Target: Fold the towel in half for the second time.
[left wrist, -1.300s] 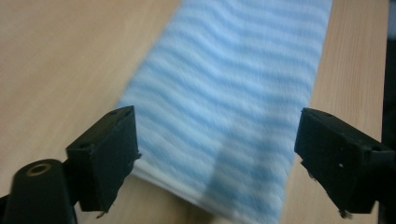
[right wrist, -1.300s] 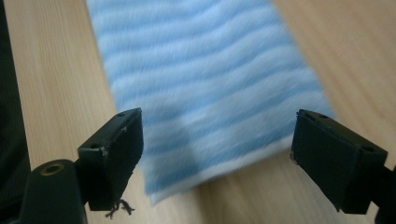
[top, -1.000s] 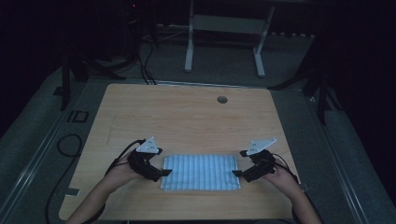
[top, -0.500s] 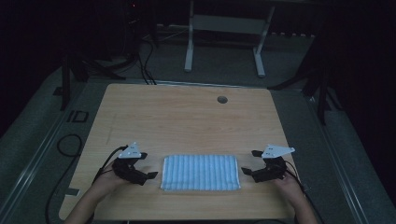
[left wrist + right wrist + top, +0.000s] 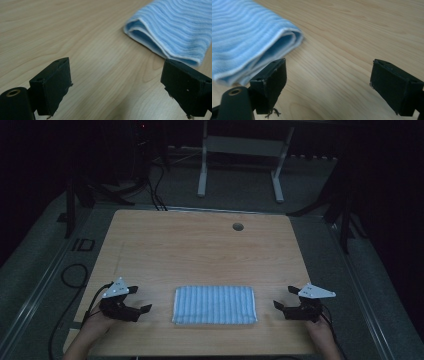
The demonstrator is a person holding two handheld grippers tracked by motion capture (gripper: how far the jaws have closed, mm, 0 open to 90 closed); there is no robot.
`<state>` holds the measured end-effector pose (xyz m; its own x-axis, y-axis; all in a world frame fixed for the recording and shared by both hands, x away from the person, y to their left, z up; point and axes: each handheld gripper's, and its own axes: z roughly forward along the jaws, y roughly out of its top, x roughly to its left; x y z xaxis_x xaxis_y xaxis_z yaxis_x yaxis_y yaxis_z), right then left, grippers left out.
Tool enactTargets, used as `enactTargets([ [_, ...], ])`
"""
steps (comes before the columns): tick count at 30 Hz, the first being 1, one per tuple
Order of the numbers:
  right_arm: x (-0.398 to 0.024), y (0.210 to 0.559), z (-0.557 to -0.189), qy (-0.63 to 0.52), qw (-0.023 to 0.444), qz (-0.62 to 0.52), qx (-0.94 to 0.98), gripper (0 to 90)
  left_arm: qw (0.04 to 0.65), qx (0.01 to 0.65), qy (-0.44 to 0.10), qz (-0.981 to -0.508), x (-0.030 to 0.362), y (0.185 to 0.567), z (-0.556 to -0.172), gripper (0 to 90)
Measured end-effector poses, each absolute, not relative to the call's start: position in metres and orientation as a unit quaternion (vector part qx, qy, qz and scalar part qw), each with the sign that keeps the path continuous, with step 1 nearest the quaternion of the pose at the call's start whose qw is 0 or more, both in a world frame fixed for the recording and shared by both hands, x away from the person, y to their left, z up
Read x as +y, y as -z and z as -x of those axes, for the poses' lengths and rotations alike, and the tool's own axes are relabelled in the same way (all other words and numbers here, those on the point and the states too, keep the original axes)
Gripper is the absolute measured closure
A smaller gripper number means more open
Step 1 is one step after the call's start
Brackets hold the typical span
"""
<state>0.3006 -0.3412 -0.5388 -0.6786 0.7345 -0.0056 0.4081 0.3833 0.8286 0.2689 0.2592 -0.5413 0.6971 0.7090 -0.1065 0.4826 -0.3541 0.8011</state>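
Note:
A folded light-blue striped towel (image 5: 215, 304) lies flat near the table's front edge, midway between the two grippers. My left gripper (image 5: 141, 300) rests to its left, open and holding nothing, a short gap from the cloth. In the left gripper view the towel's folded corner (image 5: 172, 32) lies ahead at upper right, beyond the wide-apart jaws of my left gripper (image 5: 117, 87). My right gripper (image 5: 283, 298) sits to the towel's right, also open with nothing in it. The right gripper view shows the towel's layered end (image 5: 249, 47) at upper left, just past my right gripper (image 5: 327, 85).
The wooden table (image 5: 200, 255) has a round cable hole (image 5: 238, 227) near its far edge. Black cables (image 5: 75, 285) trail off the left side. A white frame stand (image 5: 240, 160) is on the dark floor beyond the table.
Both grippers have let go of the towel's ends and drawn outward, away from it, toward the table's sides. The towel now lies flat by itself.

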Motion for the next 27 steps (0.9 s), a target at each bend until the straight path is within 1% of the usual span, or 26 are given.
enactTargets([
  [6,-0.352,0.545,-0.294,-0.422,0.21,-0.38,0.796,13.4,0.437,0.386,-0.147,-0.799,0.271,0.547,-0.261,10.1],
  [9,-0.355,0.546,-0.292,-0.422,0.212,-0.388,0.792,13.4,0.435,0.392,-0.151,-0.797,0.273,0.549,-0.258,10.1],
  [10,-0.356,0.547,-0.291,-0.421,0.215,-0.391,0.79,13.5,0.431,0.398,-0.163,-0.793,0.276,0.551,-0.256,10.1],
  [17,-0.369,0.548,-0.285,-0.426,0.248,-0.427,0.758,13.6,0.438,0.432,-0.189,-0.766,0.291,0.551,-0.249,10.2],
  [20,-0.373,0.549,-0.283,-0.423,0.271,-0.439,0.745,13.7,0.44,0.443,-0.192,-0.757,0.296,0.553,-0.246,10.1],
  [27,-0.381,0.549,-0.28,-0.426,0.295,-0.462,0.72,13.8,0.44,0.458,-0.212,-0.743,0.299,0.552,-0.243,10.1],
])
